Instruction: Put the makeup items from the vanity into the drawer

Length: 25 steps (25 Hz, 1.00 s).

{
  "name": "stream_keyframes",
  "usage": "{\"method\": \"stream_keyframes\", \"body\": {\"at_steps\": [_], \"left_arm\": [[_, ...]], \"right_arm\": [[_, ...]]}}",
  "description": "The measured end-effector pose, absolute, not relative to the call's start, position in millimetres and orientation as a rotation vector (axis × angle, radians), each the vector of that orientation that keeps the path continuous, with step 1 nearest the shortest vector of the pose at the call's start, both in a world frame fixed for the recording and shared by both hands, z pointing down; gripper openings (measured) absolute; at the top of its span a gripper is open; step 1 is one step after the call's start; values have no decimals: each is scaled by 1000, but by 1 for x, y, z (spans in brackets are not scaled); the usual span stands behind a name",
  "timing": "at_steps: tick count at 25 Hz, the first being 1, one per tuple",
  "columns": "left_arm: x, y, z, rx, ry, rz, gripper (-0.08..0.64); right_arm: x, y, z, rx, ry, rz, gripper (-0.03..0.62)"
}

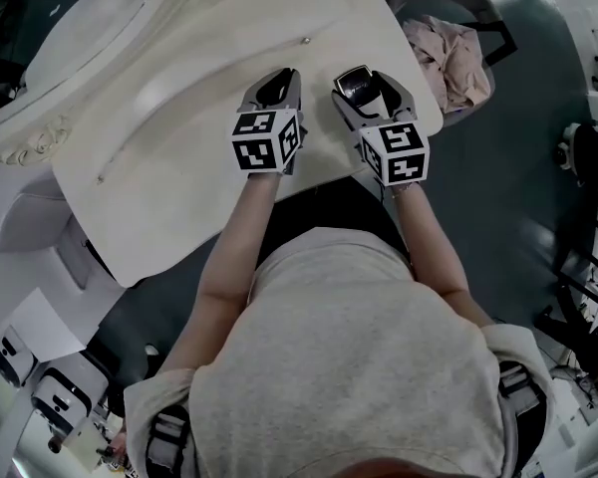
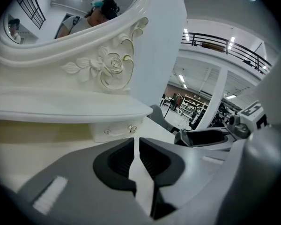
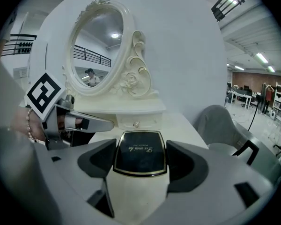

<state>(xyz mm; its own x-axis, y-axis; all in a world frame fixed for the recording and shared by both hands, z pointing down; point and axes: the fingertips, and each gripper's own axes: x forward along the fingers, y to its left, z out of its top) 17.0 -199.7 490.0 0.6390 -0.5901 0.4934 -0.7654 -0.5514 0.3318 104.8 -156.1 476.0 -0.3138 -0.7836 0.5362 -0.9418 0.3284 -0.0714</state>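
Your right gripper (image 3: 139,145) is clamped on the makeup case (image 3: 139,158). The case has a black lid with a gold rim and a cream body, and there's a pad on each side of it. It's over the vanity top (image 1: 179,197) near the front edge, lid up. I can't tell whether it touches the surface.

Your left gripper (image 2: 136,143) is closed down to a thin slit, with nothing between the jaws. It sits just left of the right one. Both are over the table and point toward the mirror (image 3: 96,50).

The small drawer (image 3: 136,123) under the mirror shelf is straight ahead of the right gripper. Its front looks shut and the knob is visible.

A grey chair (image 3: 220,122) stands off the table's right side. A pink cloth (image 1: 450,60) lies just past the right corner.
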Motion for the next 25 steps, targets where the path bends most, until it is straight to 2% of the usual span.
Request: {"method": "stream_keyframes", "body": {"at_steps": [7, 10, 20, 25], "left_arm": [[37, -215, 508, 2336, -1093, 481, 72], [41, -225, 514, 2314, -1153, 478, 136], [61, -256, 525, 2261, -1309, 443, 140], [61, -260, 530, 2218, -1400, 483, 105]], "right_arm": [[113, -154, 479, 1572, -2163, 560, 330], [119, -153, 484, 1551, -2163, 564, 330], [155, -162, 491, 1453, -2205, 560, 330], [165, -165, 490, 1447, -2228, 555, 330]]}}
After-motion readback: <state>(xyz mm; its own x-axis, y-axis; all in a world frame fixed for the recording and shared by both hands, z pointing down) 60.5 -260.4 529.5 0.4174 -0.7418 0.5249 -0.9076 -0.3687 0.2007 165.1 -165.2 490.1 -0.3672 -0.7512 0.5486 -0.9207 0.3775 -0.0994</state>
